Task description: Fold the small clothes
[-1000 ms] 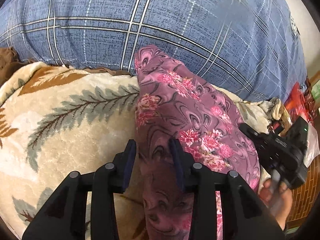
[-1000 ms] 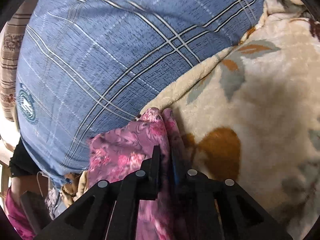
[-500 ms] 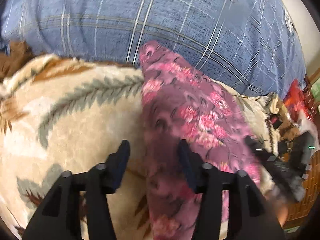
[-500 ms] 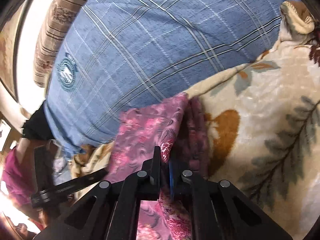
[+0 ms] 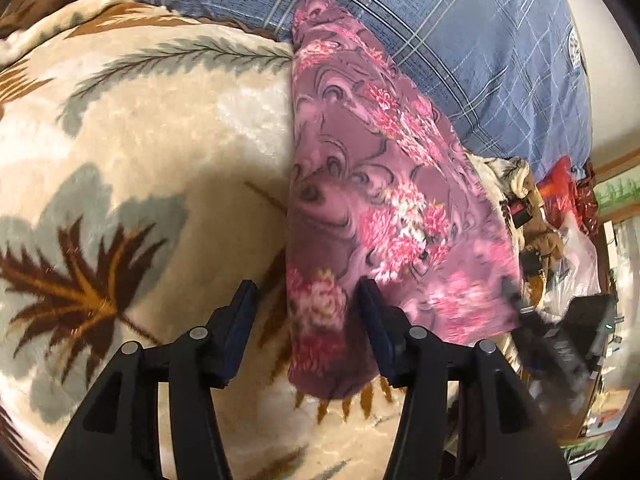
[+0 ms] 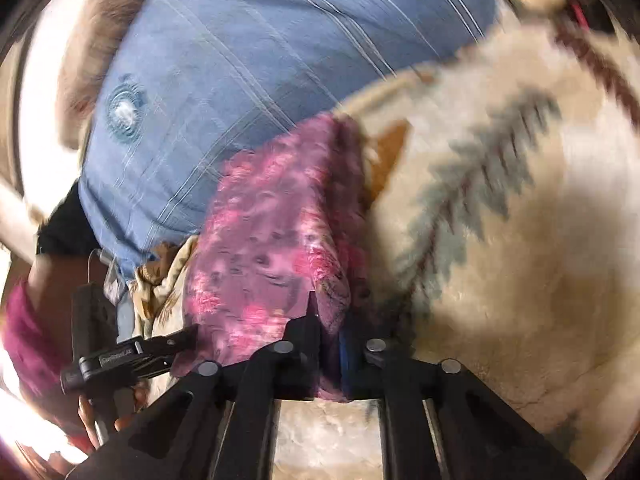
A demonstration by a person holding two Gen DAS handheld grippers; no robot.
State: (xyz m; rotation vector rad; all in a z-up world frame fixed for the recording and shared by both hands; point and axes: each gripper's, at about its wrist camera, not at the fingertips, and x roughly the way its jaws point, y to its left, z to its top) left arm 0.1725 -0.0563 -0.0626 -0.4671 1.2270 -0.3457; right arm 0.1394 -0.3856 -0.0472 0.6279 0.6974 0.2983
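A purple garment with pink flowers (image 5: 372,184) lies folded lengthwise on a cream leaf-patterned blanket (image 5: 152,152). My left gripper (image 5: 306,300) is open, its jaws standing either side of the garment's near left edge without clamping it. In the right wrist view, which is motion-blurred, my right gripper (image 6: 330,334) is shut on the near corner of the garment (image 6: 276,232). The other gripper shows at the lower left of the right wrist view (image 6: 132,356) and blurred at the right edge of the left wrist view (image 5: 560,344).
A large blue plaid pillow (image 5: 460,32) lies behind the garment, touching its far end; it also shows in the right wrist view (image 6: 248,52). Clutter, a red bag (image 5: 560,184) and plastic sit off the bed's right side.
My left gripper has opened, released the garment and drawn back. The right gripper stays shut on the cloth and has pulled back toward me, moving fast.
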